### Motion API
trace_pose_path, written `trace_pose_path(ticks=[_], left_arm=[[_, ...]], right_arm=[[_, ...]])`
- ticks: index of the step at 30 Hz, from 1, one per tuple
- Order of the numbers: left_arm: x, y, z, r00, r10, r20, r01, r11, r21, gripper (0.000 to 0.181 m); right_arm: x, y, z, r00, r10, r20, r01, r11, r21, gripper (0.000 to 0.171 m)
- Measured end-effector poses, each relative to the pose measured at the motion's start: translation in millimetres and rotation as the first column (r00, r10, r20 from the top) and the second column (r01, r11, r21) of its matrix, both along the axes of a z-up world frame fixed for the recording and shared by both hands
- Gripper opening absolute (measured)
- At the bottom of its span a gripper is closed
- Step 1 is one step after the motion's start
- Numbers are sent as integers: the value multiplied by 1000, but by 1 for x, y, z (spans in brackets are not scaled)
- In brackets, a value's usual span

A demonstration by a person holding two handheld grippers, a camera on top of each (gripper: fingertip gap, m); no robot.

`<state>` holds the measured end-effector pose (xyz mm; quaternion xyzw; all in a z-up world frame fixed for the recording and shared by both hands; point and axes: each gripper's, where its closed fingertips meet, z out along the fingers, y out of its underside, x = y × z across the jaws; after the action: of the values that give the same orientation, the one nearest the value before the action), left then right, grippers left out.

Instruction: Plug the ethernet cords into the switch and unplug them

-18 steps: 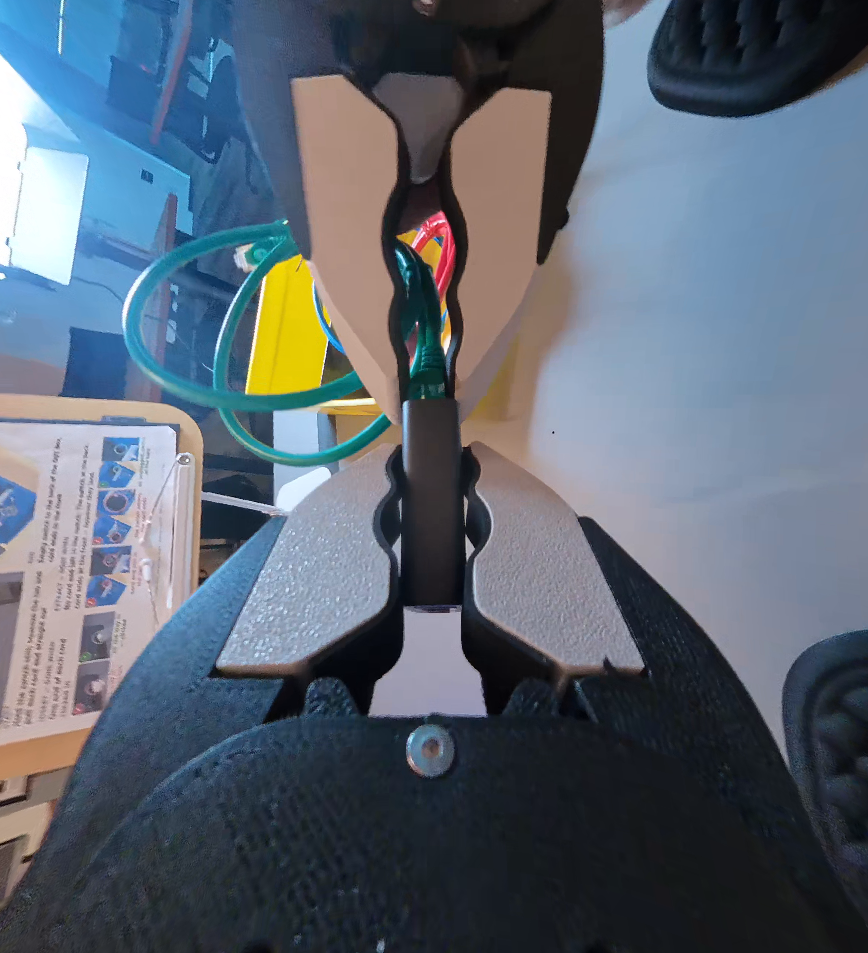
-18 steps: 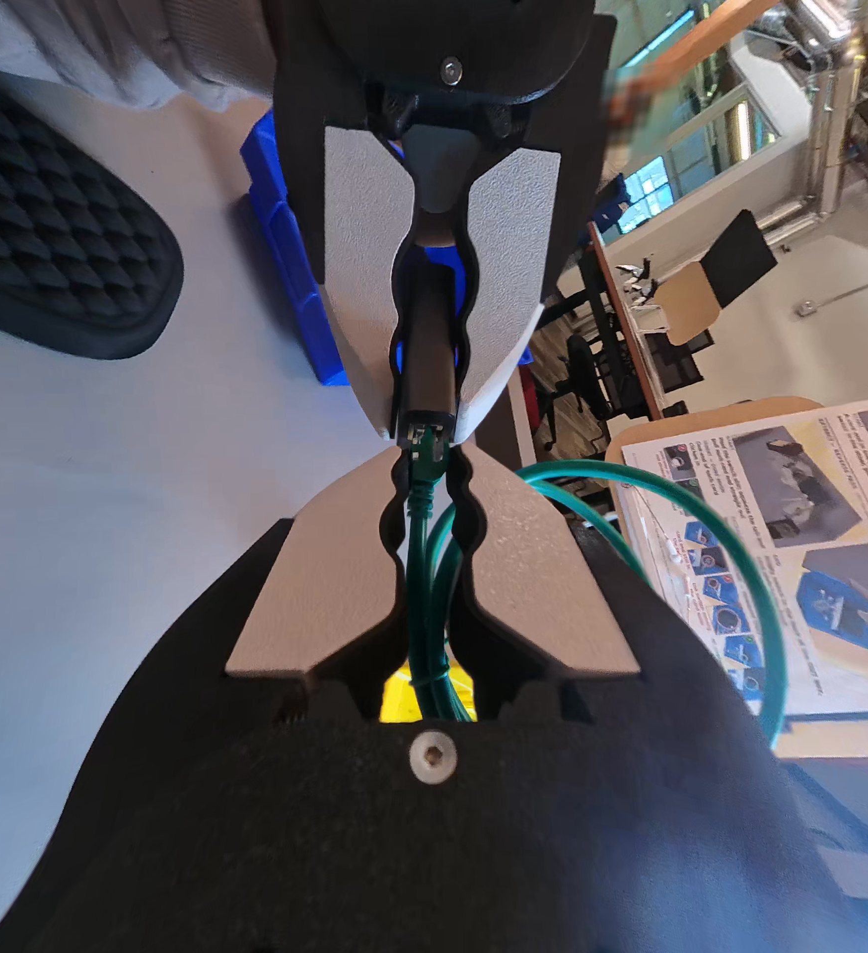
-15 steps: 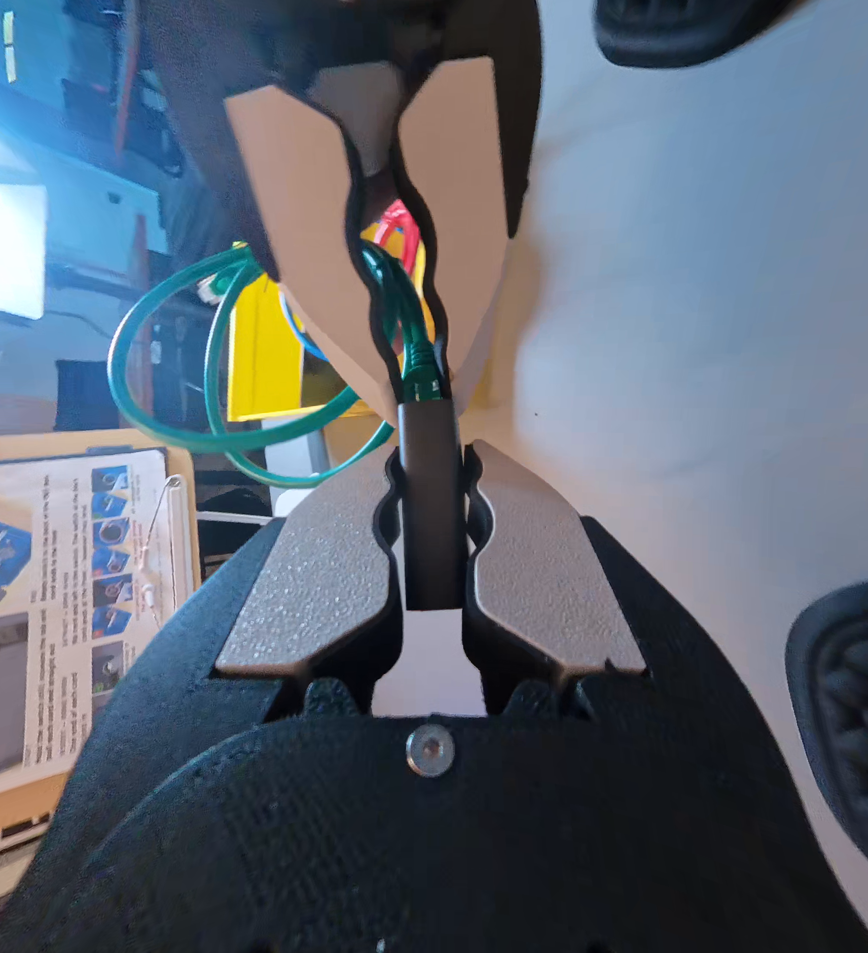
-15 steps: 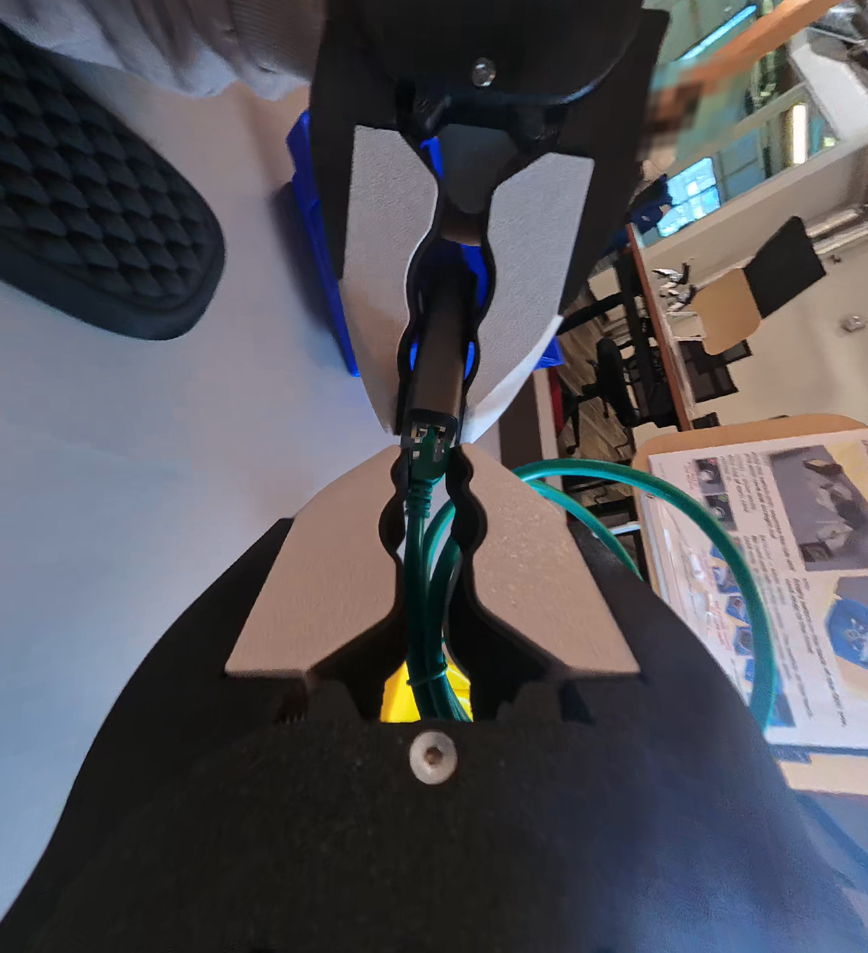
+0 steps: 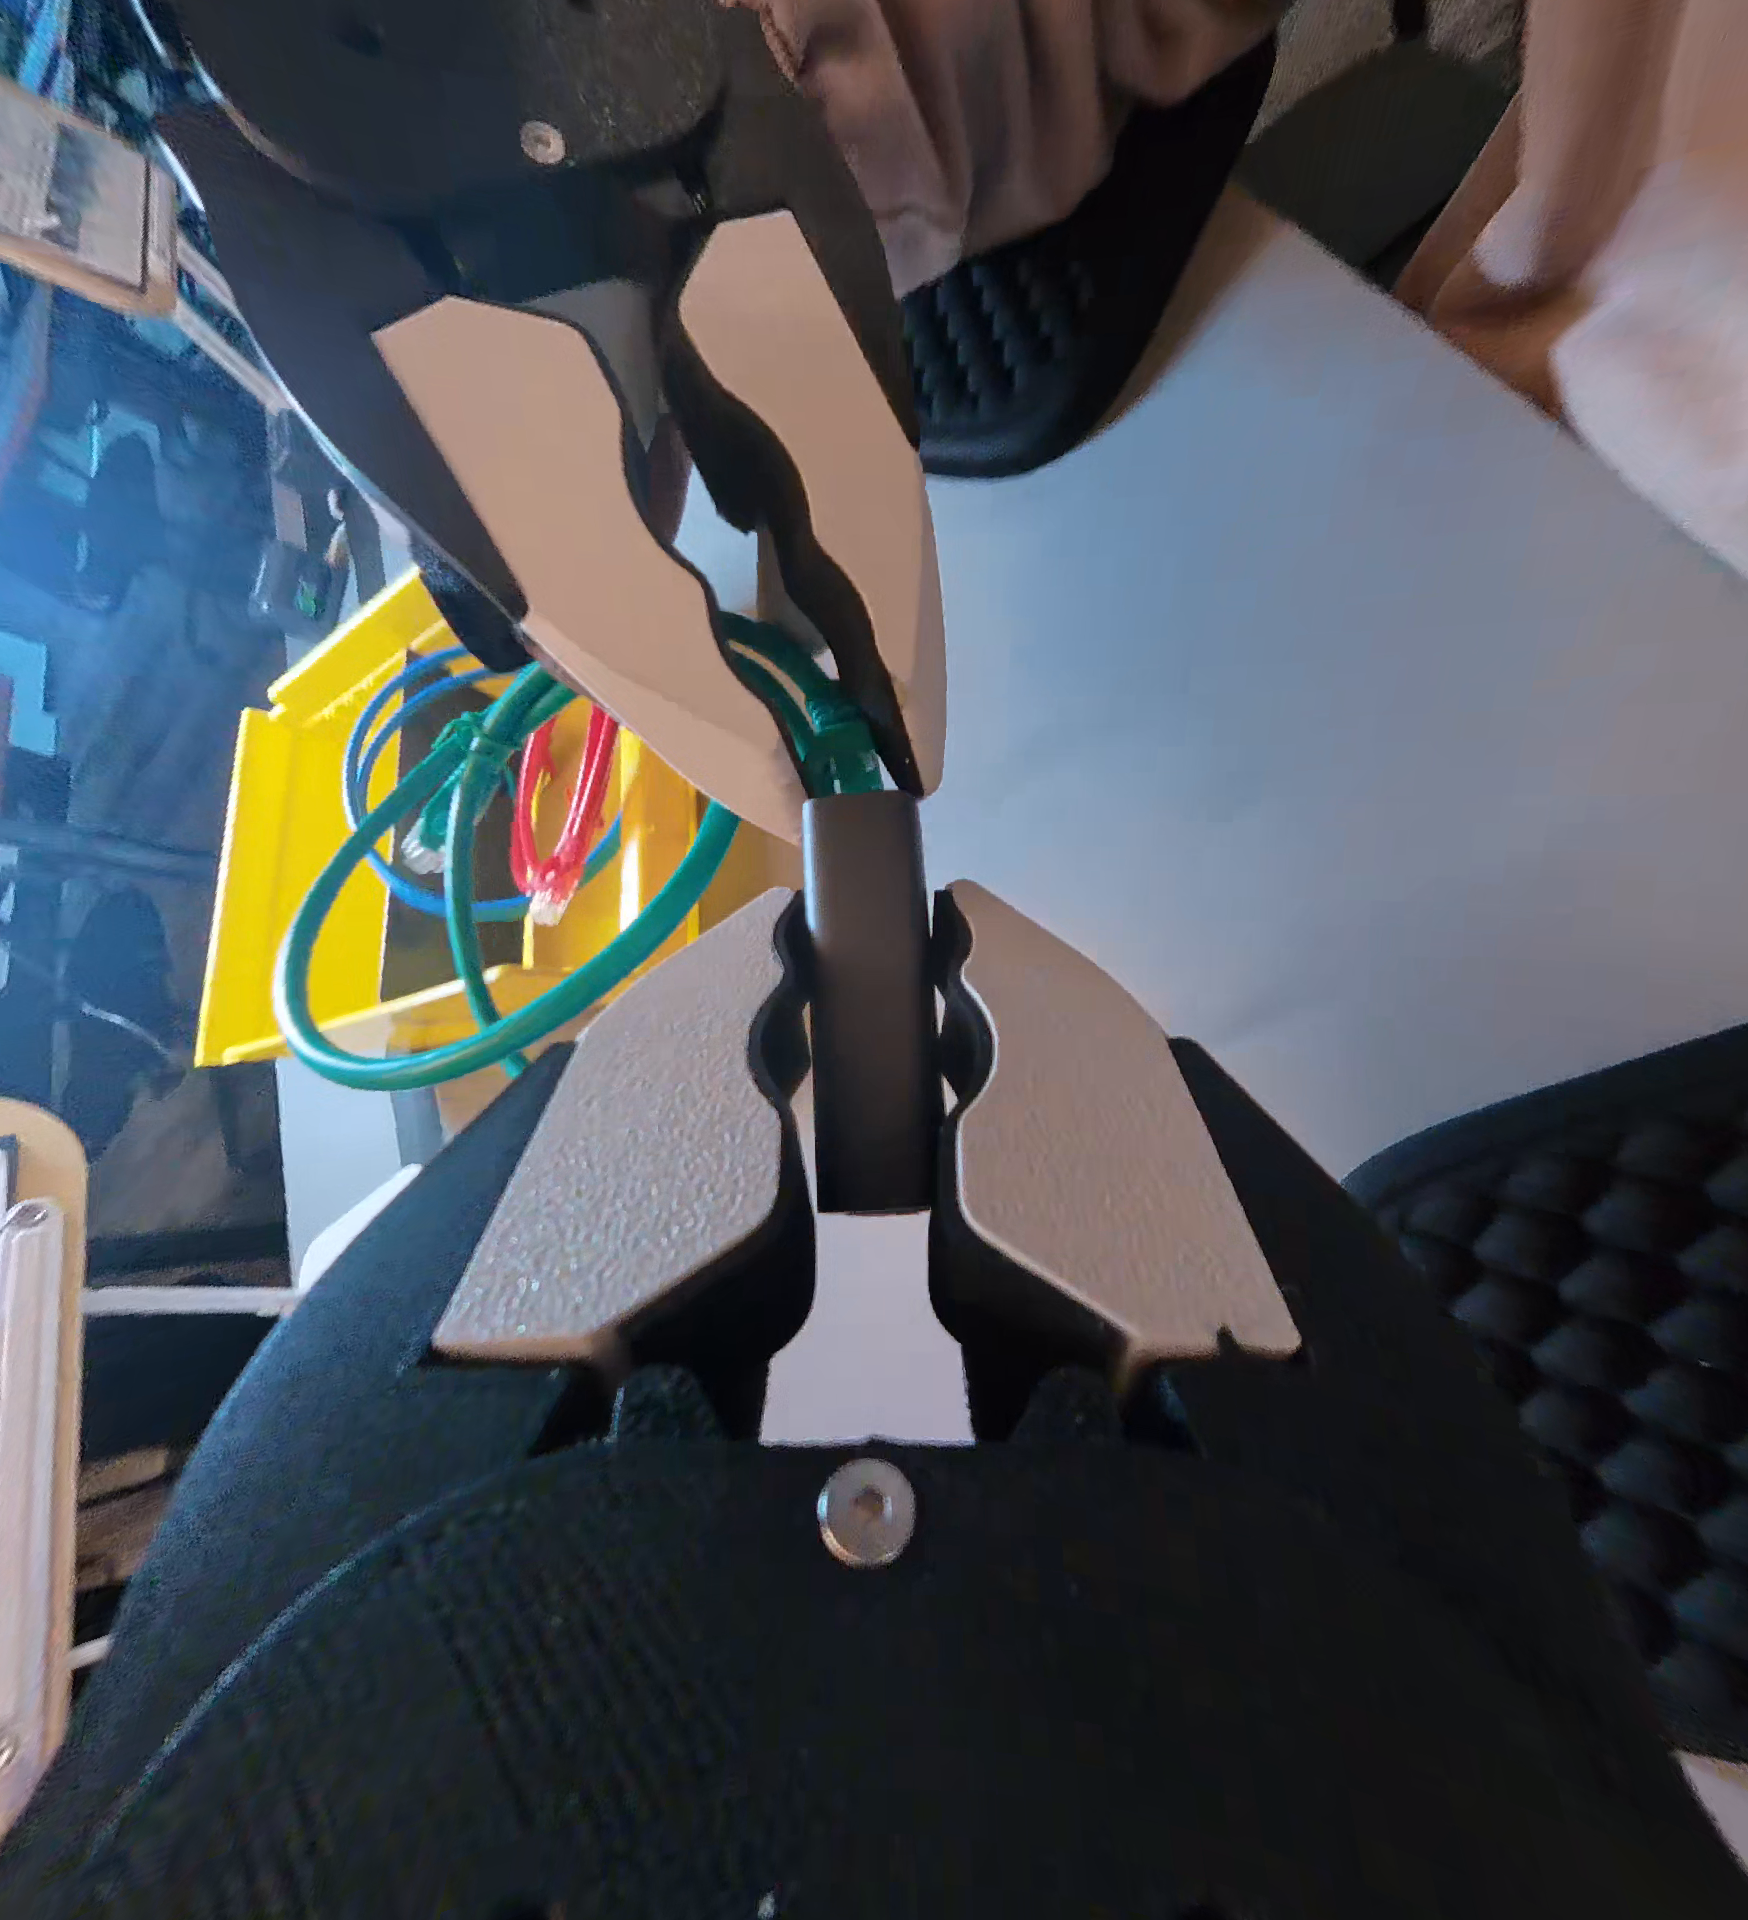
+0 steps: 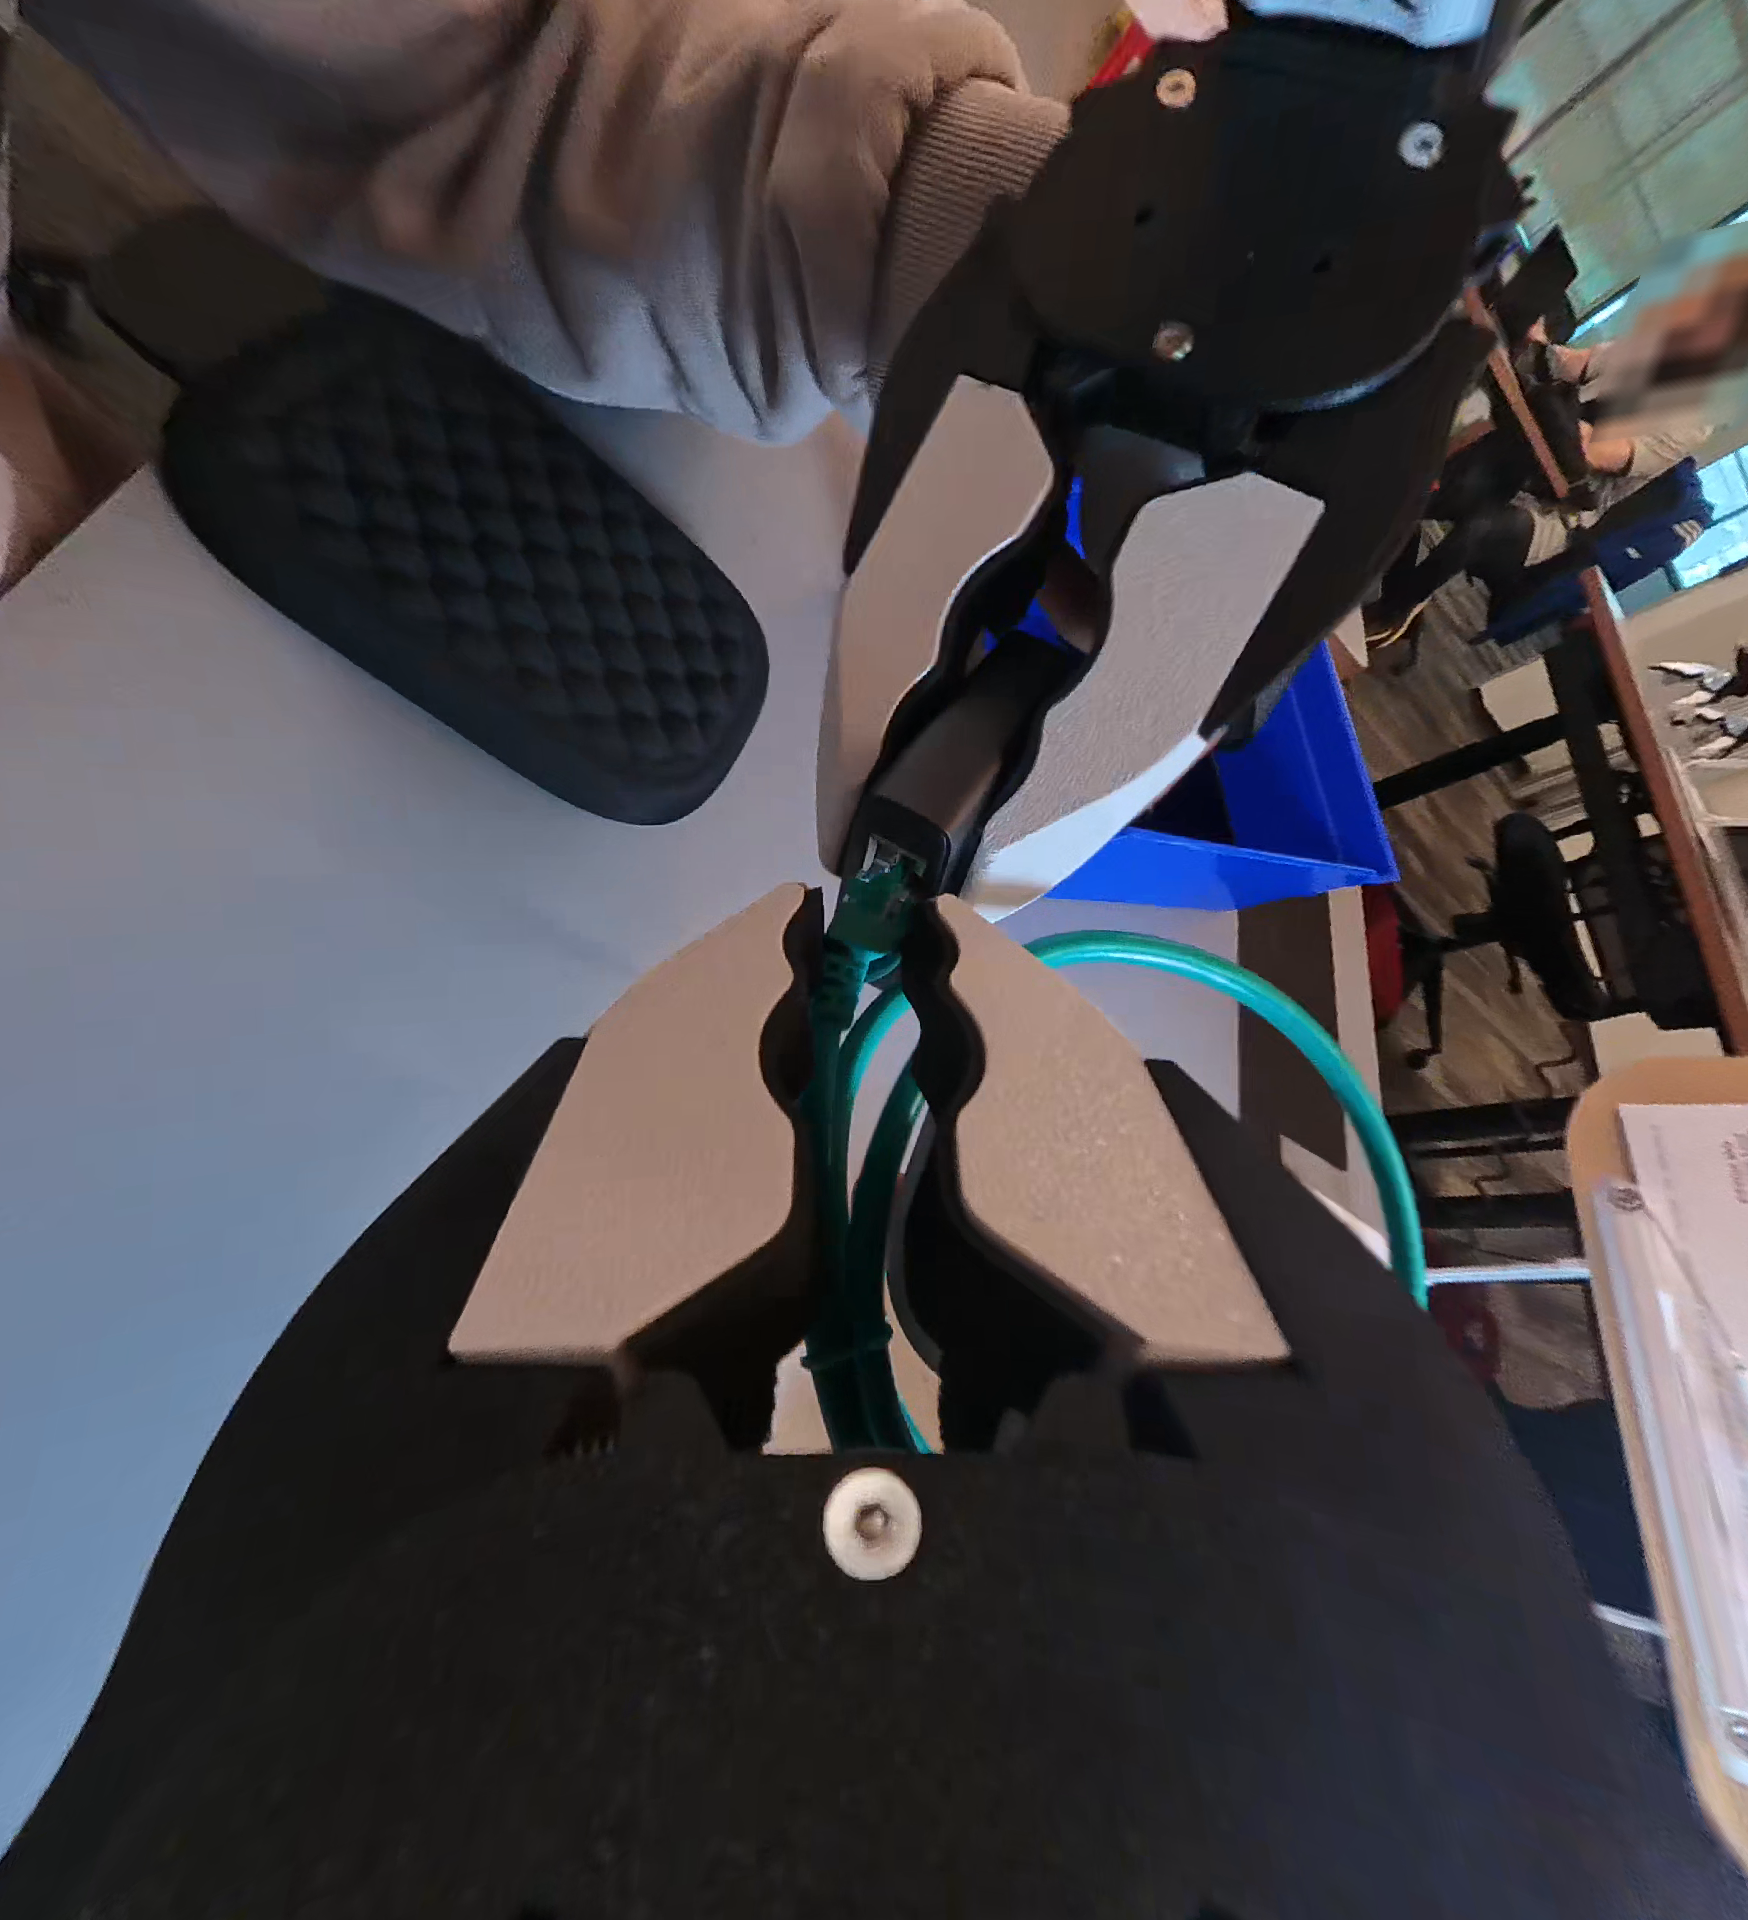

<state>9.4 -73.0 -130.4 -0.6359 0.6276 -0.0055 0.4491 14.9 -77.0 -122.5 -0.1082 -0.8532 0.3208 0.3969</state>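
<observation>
left gripper (image 5: 868, 914) clamped, right gripper (image 6: 868, 920) clamped

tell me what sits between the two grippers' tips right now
Only the green cord's plug, entering the end of the black switch. The right gripper pinches the cord; the left gripper clamps the switch. Both wrist views show it.

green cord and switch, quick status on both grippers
Left gripper shut on the black switch. Right gripper shut on the green cord, plug at the switch's port, seating unclear. Nothing in the way.
</observation>
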Motion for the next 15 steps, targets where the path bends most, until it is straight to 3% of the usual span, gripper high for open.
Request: trace_pose_path(ticks=[2, 3, 4, 6, 9, 12, 15], left_arm=[[-7, -1, -2, 1000, 4, -22, -4, 1000, 9, 22], [-36, 10, -2, 989, 120, -82, -116, 992, 52, 22], [-63, 12, 5, 979, 201, -41, -198, 978, 68, 21], [-74, -5, 25, 977, 189, 94, -196, 978, 76, 21], [-74, 1, 29, 969, 240, 56, -245, 960, 133, 21], [-66, 10, 20, 968, 250, 24, -251, 960, 126, 21], [-56, 15, 5, 965, 251, 82, -257, 964, 73, 21]], right_arm=[[4, -2, 0, 1000, 2, -5, -2, 999, 51, 16], [21, -8, -8, 992, 89, 85, -93, 994, 49, 14], [32, -15, -3, 989, 125, 83, -123, 992, -26, 13], [29, 9, 3, 998, -1, -66, 3, 1000, 26, 14], [13, 59, 25, 977, -181, -110, 175, 983, -61, 15], [1, 116, 59, 924, -351, -151, 343, 936, -75, 14], [-11, 184, 48, 826, -540, -159, 545, 838, -13, 14]])
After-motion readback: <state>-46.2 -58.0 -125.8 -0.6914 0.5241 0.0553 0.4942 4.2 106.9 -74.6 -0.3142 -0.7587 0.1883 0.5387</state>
